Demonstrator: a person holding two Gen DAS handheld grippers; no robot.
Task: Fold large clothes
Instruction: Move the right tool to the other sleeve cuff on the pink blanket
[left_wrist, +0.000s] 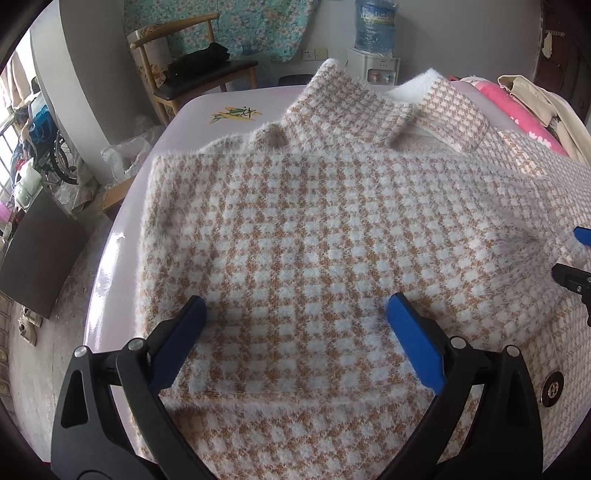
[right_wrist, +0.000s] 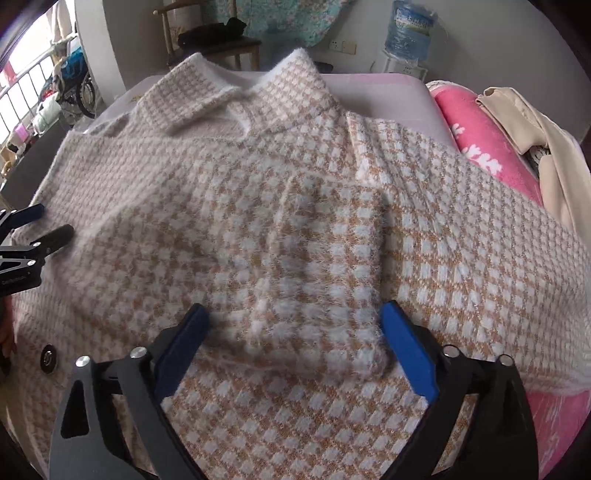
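now the coat (left_wrist: 314, 229) lies flat on the table (left_wrist: 229, 99), collar at the far end, long axis running near to far; left gripper (left_wrist: 295, 321) and right gripper (right_wrist: 295, 332) hang just above its folded sleeves, jaws wide apart, gripping nothing

Lived-in home room, wooden chair (left_wrist: 192, 70), water dispenser (left_wrist: 375, 44), floral curtain (left_wrist: 236, 26)

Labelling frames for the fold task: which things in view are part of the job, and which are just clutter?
Job: checked fuzzy coat, left gripper, right gripper, table.

Lying about: pink blanket, beige garment, wooden chair, water dispenser.
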